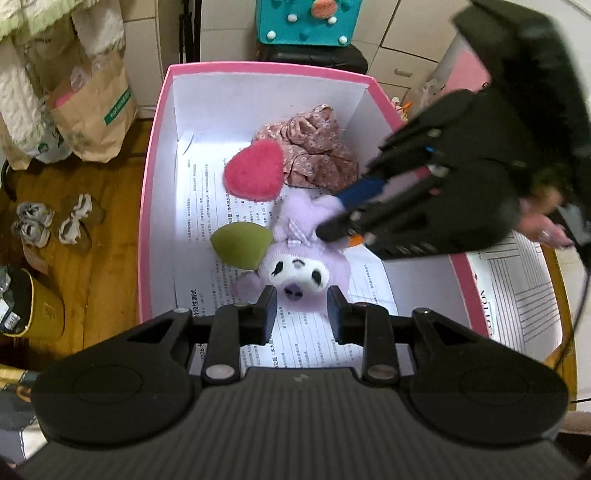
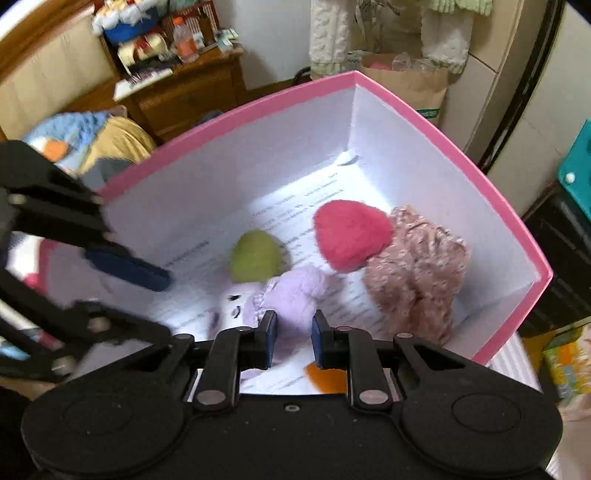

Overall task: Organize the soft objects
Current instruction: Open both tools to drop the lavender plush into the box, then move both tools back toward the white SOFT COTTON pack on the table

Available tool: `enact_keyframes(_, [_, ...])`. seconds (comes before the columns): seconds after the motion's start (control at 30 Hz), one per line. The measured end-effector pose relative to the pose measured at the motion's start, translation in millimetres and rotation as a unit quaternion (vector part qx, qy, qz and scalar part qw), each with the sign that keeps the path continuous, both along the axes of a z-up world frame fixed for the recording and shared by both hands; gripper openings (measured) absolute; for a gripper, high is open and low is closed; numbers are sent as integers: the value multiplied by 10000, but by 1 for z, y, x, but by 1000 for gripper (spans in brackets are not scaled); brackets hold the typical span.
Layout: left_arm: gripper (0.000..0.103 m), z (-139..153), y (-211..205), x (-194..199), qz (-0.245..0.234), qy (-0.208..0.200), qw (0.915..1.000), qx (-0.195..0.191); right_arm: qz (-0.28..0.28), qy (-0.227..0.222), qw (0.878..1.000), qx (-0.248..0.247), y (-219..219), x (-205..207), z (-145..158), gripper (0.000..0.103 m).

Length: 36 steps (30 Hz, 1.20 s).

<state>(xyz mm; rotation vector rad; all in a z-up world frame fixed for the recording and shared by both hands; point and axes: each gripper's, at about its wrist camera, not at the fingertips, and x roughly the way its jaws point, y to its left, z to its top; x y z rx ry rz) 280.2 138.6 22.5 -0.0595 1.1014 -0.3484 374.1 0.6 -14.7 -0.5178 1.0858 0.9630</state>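
Note:
A pink box [image 1: 155, 177] with white inner walls holds a purple plush [image 1: 306, 258], a pink fuzzy heart [image 1: 255, 171], a green egg-shaped sponge [image 1: 240, 245] and a bunched floral cloth [image 1: 317, 147]. My left gripper [image 1: 301, 308] is open and empty just over the plush's face. My right gripper [image 2: 293, 332] is open over the plush's body [image 2: 295, 291], and reaches in from the right in the left wrist view [image 1: 343, 210]. The heart [image 2: 351, 236], sponge [image 2: 255, 256] and cloth [image 2: 417, 273] also show in the right wrist view.
Printed paper sheets [image 1: 207, 206] line the box floor. An orange piece [image 2: 325, 376] lies under my right gripper. Brown paper bags [image 1: 92, 107] and a yellow tin [image 1: 40, 306] stand on the wooden floor left of the box. A teal toy box [image 1: 306, 22] sits behind.

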Motion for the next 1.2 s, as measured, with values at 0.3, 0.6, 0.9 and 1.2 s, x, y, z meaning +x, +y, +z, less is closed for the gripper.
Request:
enact_keyframes(0.3, [42, 8, 1, -10, 47, -475, 9988, 51, -303, -724, 9962, -369, 0, -14, -3, 33])
enact_keyframes(0.6, [55, 20, -1, -28, 108, -726, 9973, 93, -824, -612, 9894, 1023, -72, -58, 65, 38])
enact_keyframes(0.9, [58, 44, -15, -61, -53, -837, 9964, 128, -1100, -813, 9800, 1447, -134, -100, 89, 40])
enact_keyframes(1.2, [63, 70, -52, -101, -362, -1225, 9915, 265, -1160, -1143, 9736, 1599, -180, -132, 99, 40])
